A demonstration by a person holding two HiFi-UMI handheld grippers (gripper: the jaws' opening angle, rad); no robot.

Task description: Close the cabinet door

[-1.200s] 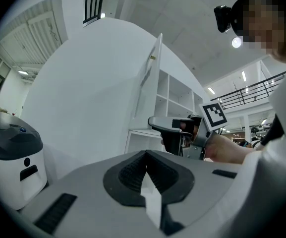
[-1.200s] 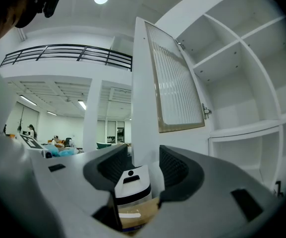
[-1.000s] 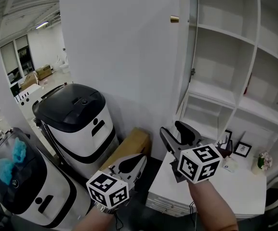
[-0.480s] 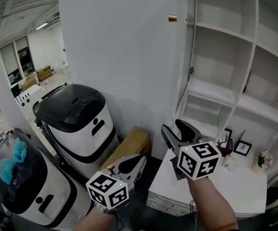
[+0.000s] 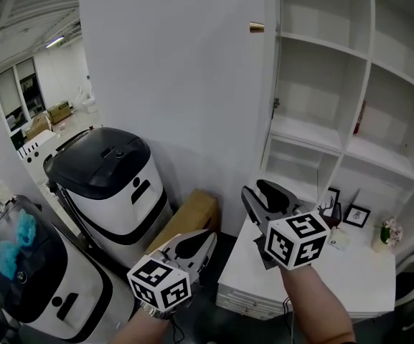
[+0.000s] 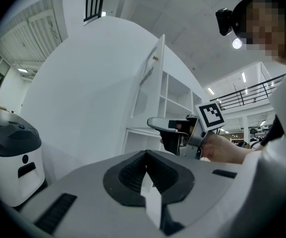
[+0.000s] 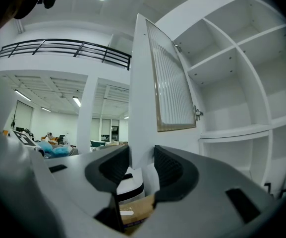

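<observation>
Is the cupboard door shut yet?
Not yet. Nothing is done: the cabinet door stands wide open, shelves showing. In hand: the right claw is closing, lined up with the door's edge, not squeezing it yet. The left claw hangs shut, empty. Left: swing the door shut.

The cabinet door [image 5: 178, 84] runs off the head view's top edge.

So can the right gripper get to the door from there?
Probably yes. The right gripper is close to the edge of the open door, which lines up with the gap between its closing jaws. Nothing blocks the way, and they press on nothing yet.
</observation>
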